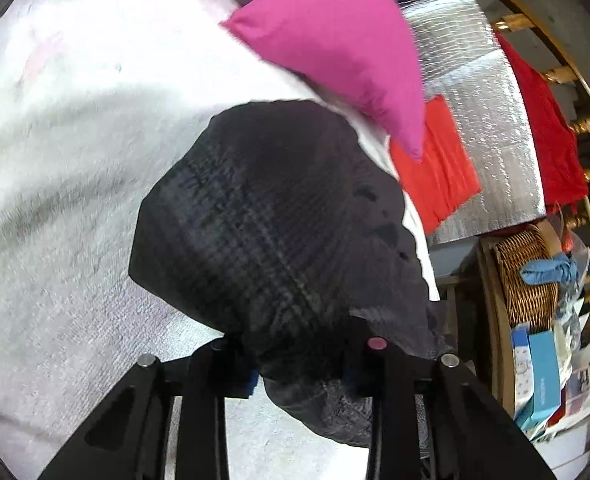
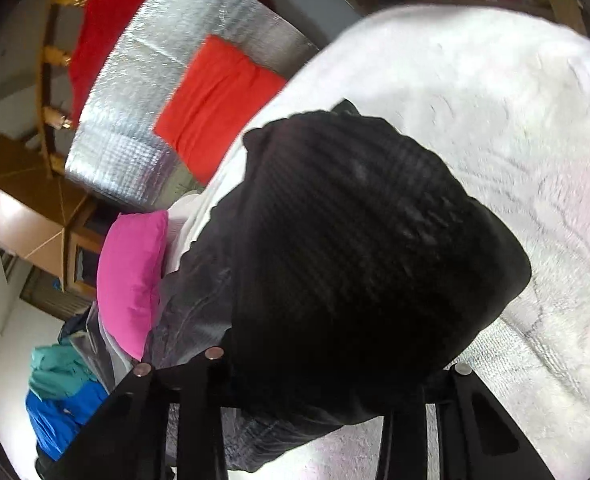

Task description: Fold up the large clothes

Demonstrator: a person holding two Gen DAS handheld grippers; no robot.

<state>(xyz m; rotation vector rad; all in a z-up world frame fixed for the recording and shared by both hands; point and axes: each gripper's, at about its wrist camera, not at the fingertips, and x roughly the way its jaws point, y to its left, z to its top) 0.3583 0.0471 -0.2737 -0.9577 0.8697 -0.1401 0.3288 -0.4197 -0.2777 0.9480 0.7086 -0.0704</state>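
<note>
Handling like soft, light, limp cloth, the dark grey checked woven garment (image 1: 279, 216) will likely sag and slide wherever it is unsupported, so I judge its hem edges or corners the best places to take hold, one corner per gripper, to keep a fold line taut. It looks charcoal to near black, with a fine grid weave and a bunched, seamed edge nearest the cameras. It lies heaped on the white fluffy blanket (image 1: 75, 168), close to the blanket's edge. The left gripper (image 1: 301, 376) has its jaws narrowed onto a gathered fold of the cloth. The right gripper (image 2: 319, 396) likewise pinches the garment's near edge. Just beside the garment rests a magenta cushion (image 1: 335, 44); beyond lie an orange-red folded cloth (image 1: 435, 160) on a silver quilted foil mat (image 1: 483, 92).
</note>
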